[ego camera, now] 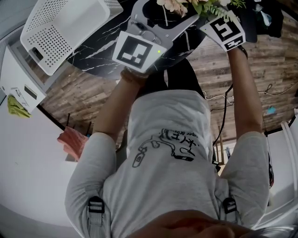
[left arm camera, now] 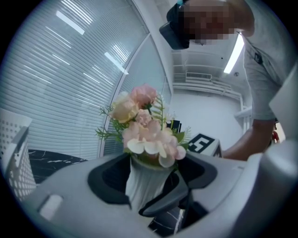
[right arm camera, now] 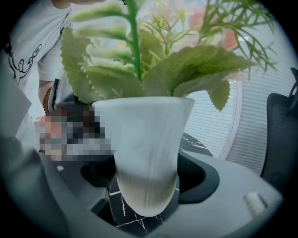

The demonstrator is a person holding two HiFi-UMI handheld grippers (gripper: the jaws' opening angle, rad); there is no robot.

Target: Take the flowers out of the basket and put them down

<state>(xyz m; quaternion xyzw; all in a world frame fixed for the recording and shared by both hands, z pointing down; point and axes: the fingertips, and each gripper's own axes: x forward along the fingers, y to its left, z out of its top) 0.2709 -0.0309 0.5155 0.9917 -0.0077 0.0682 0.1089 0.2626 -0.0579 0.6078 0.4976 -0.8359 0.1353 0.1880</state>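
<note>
- While the white basket (ego camera: 60, 28) lies tipped on the black marble table (ego camera: 95, 53) at the left, the flowers (ego camera: 184, 5) are outside it, to its right.
- Left gripper (left arm camera: 151, 185): jaws clamped on the flowers' white vase (left arm camera: 139, 183).
- Right gripper (right arm camera: 146, 186): jaws pressed on the same vase from the opposite side, over the tabletop.

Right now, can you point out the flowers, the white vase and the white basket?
flowers (left arm camera: 146, 132): left gripper view, on the pink blooms.
white vase (right arm camera: 146, 153): right gripper view, middle of its ribbed wall.
white basket (ego camera: 56, 44): head view, on its perforated side wall.
</note>
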